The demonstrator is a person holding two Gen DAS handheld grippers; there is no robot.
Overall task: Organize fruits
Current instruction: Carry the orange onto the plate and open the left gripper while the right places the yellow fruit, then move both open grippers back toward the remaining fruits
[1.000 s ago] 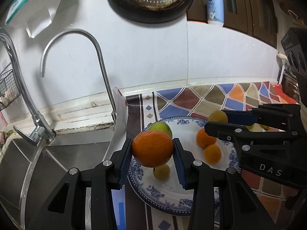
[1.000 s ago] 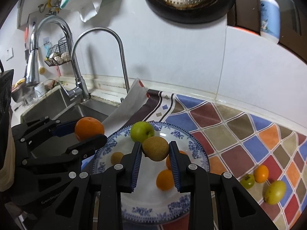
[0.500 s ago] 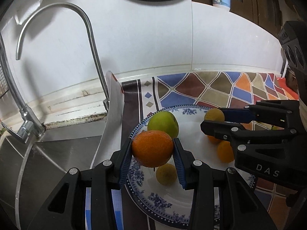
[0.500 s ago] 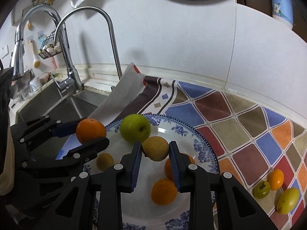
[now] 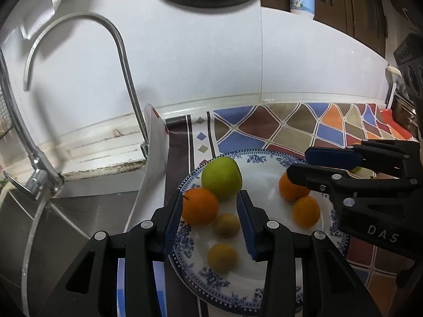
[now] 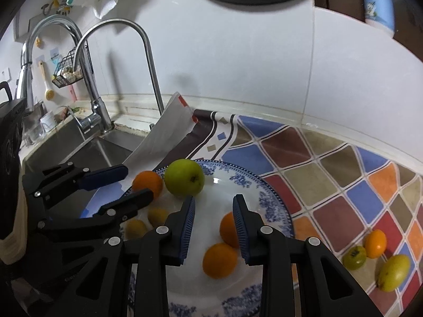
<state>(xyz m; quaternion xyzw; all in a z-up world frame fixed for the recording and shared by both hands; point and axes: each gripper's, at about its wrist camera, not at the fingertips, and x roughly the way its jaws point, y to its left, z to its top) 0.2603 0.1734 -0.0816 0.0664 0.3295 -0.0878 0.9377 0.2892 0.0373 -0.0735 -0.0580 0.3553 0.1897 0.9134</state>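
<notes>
Now plate (image 5: 267, 285) holds green apple (image 5: 221, 177), orange (image 5: 199, 206), four smaller fruits.

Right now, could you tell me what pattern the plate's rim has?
Blue floral on white plate; right wrist view.

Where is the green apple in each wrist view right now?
Left wrist: green apple at the plate's far edge, just beyond the open fingers, beside the big orange.
Right wrist: green apple left of centre, same far edge.
Shared landmark: blue-patterned plate.
</notes>
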